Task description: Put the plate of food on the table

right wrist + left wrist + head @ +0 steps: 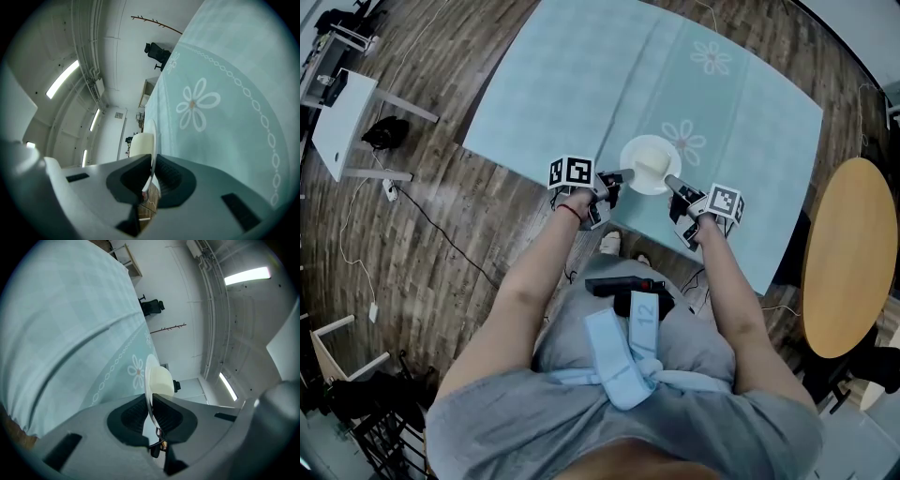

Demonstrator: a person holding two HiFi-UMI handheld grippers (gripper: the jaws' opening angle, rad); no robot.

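A white plate (651,165) carrying a pale cream mound of food (649,157) hangs at the near edge of the table, which is covered by a light blue flowered cloth (581,84). My left gripper (622,175) is shut on the plate's left rim, and my right gripper (671,182) is shut on its right rim. In the left gripper view the plate (150,380) stands edge-on between the jaws, the food (162,382) on its right side. The right gripper view shows the plate (153,140) edge-on too, with the food (141,144) to its left.
A round wooden table (848,258) stands to the right, and a white desk (342,117) at the far left. Cables (441,230) trail over the wooden floor. A flower print (684,141) lies on the cloth just beyond the plate. The person stands close to the table's near edge.
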